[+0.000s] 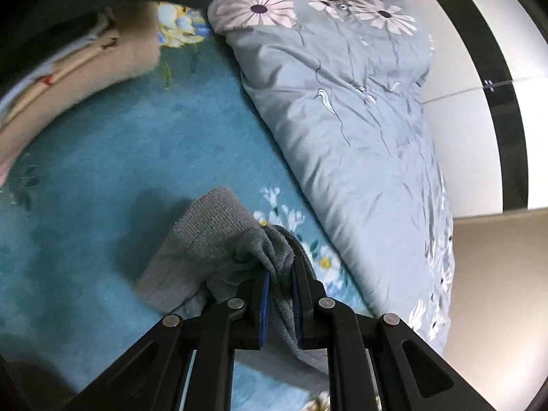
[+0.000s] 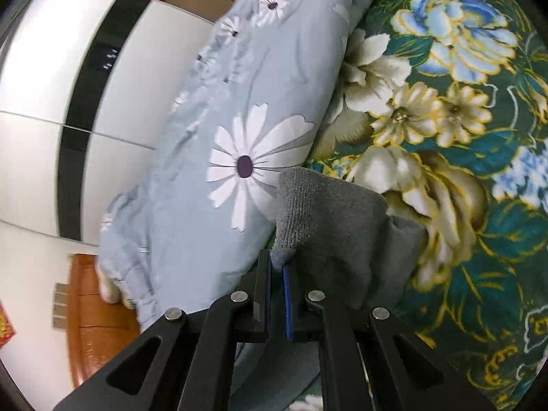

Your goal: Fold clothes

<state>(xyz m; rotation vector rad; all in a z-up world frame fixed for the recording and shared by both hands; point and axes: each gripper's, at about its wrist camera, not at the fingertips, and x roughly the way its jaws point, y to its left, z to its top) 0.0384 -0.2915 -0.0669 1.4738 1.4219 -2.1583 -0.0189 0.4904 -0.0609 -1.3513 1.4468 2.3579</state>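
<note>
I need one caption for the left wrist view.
Left tongs clamp grey garment above teal floral bedspread, beside grey daisy duvet.

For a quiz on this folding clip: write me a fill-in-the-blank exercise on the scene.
1. Each gripper is shut on a ____ knitted garment.
2. The left gripper hangs over a ____ bedspread.
3. The quilt beside the right gripper is printed with ____.

Missing words: grey; blue; daisies
</note>
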